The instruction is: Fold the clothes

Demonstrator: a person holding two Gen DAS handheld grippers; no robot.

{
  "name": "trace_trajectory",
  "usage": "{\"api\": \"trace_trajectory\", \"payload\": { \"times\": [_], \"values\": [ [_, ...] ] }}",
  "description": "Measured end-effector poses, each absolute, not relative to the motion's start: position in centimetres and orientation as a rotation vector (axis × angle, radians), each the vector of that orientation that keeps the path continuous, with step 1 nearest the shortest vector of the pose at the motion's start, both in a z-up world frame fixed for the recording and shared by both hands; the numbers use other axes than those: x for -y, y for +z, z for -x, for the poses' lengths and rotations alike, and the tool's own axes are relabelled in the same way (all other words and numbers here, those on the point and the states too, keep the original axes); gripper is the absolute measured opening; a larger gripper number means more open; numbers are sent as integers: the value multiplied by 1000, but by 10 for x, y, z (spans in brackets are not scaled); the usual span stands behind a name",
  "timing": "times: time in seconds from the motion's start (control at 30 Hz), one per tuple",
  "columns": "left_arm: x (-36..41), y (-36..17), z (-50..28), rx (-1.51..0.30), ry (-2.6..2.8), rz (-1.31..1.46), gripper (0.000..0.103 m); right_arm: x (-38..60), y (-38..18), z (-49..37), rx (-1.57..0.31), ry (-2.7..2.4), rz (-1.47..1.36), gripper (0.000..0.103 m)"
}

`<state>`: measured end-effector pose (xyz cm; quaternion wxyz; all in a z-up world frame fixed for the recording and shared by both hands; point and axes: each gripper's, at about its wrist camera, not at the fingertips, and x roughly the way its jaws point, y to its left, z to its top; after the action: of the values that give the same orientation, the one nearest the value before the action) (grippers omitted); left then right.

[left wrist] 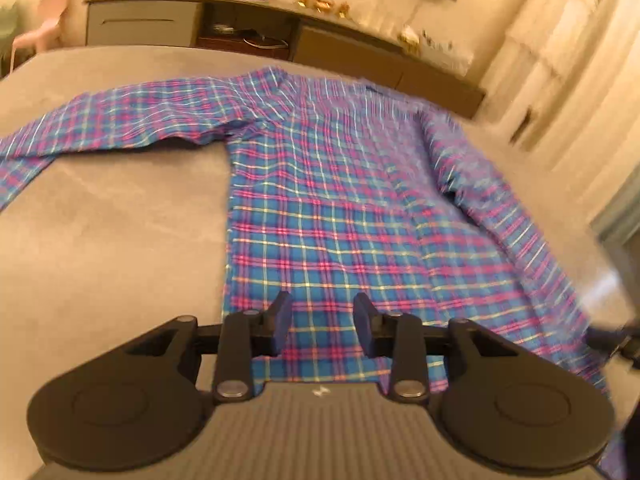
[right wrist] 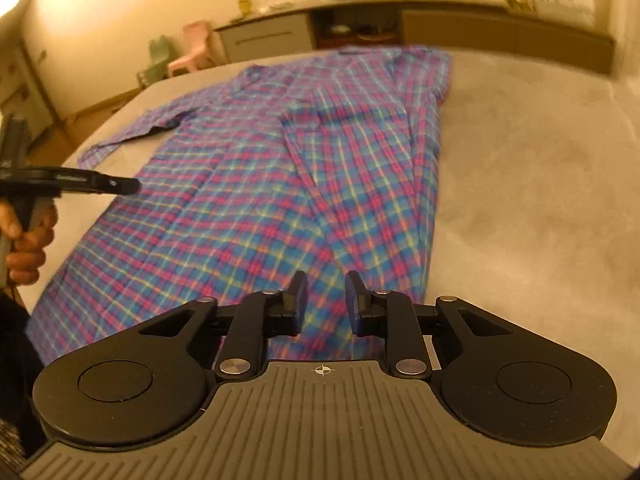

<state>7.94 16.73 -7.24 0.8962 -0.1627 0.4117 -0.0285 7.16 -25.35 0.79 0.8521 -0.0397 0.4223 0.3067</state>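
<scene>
A blue, pink and yellow plaid shirt lies flat on a grey bed, collar at the far end. Its left sleeve stretches out to the left; its right sleeve is folded in over the body. My left gripper hovers open over the hem near the shirt's left edge, nothing between its fingers. In the right wrist view the same shirt fills the middle, and my right gripper stands open above the hem of the folded right side. The left gripper shows at the left, held by a hand.
A long low sideboard with dishes on top runs along the far wall. A pink chair and a green one stand beyond the bed's far left corner. Bare grey bed surface lies right of the shirt.
</scene>
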Motion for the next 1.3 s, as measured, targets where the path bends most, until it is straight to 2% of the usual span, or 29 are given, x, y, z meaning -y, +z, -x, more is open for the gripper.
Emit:
{"api": "trace_trajectory", "payload": {
  "times": [0.03,0.07,0.13,0.23,0.43,0.5,0.53,0.6,0.7,0.97,1.07,1.17,1.27,1.3],
  "values": [
    [-171,-73,-76,-857,-47,350,44,251,2,-66,-883,646,123,19],
    [-175,-74,-74,-867,-32,361,40,249,-1,-62,-880,645,160,20],
    [-191,-70,-71,-869,-8,415,42,241,11,-64,-898,624,182,21],
    [-237,-54,-60,-786,69,556,60,229,46,-64,-840,649,148,28],
    [-379,-65,-28,-603,321,1033,66,127,117,-50,-699,880,286,53],
    [-415,-79,-20,-562,362,1188,70,82,127,-46,-669,976,331,64],
    [-428,-86,-19,-542,367,1248,73,58,130,-46,-656,1018,350,65],
    [-449,-95,-11,-505,392,1346,74,5,131,-50,-627,1078,400,72],
    [-469,-103,0,-453,447,1453,79,-82,123,-60,-577,1104,511,72],
    [-495,-125,13,-357,439,1606,80,-293,63,-75,-452,1192,883,79],
    [-500,-131,12,-347,406,1626,81,-346,38,-87,-494,1238,954,81],
    [-505,-134,10,-345,373,1638,82,-363,26,-107,-608,1262,900,81],
    [-507,-136,14,-339,353,1657,82,-380,14,-127,-722,1283,842,68],
    [-508,-136,15,-334,350,1664,82,-385,11,-134,-763,1292,816,55]
  ]
}}
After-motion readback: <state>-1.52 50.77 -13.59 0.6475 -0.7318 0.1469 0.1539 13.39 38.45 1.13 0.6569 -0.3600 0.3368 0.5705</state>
